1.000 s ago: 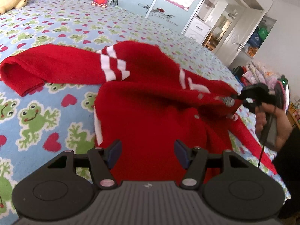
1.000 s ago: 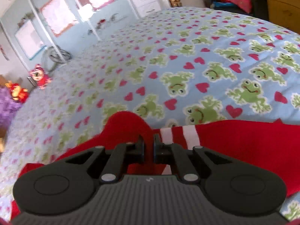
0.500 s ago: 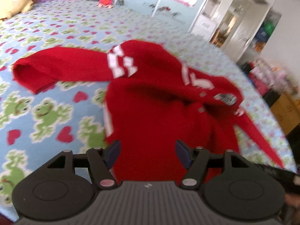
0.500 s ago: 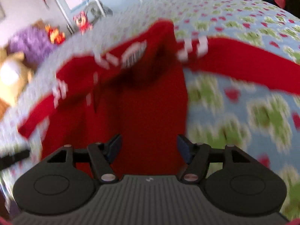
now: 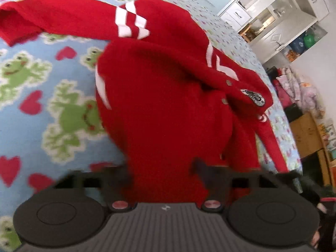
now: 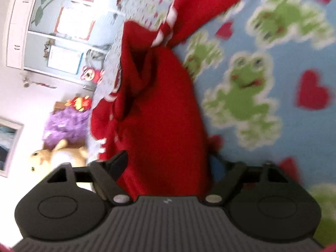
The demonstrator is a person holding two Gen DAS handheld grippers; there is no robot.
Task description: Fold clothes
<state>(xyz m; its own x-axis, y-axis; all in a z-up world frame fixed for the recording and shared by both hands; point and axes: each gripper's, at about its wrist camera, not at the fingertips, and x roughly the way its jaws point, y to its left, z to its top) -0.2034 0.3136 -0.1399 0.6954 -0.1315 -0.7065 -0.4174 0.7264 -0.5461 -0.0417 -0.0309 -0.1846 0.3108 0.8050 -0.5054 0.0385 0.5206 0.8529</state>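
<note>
The red cardigan (image 5: pixel 163 96) lies spread on the frog-and-heart bedspread (image 5: pixel 27 96), body toward the camera of each gripper and collar away. In the left wrist view its long axis runs from the hem, which sits right at the gripper, up and away to the shoulders; the collar end points away and a little to the right, where a round badge (image 5: pixel 252 99) and 2 snap buttons mark the front placket. 1 sleeve (image 5: pixel 52 21) with 2 white stripes stretches out to the left, roughly crosswise to the body, its cuff lying flat on the bedspread. The other sleeve (image 5: pixel 268 140) trails down the right side, close along the body. The front is rumpled, with a raised fold across the chest.

The left gripper (image 5: pixel 161 172) stands with its jaws wide apart, the hem edge between them but not pinched. The right gripper (image 6: pixel 168 166) is likewise wide and holds nothing; in its view the body runs straight away from the jaws, the striped sleeve (image 6: pixel 210 2) branching off up and right.

Both grippers sit at the hem end, so neither is clearly nearer. I judge the garment only partly arranged: sleeves out, body unfolded. Motion blur hides finer detail.
</note>
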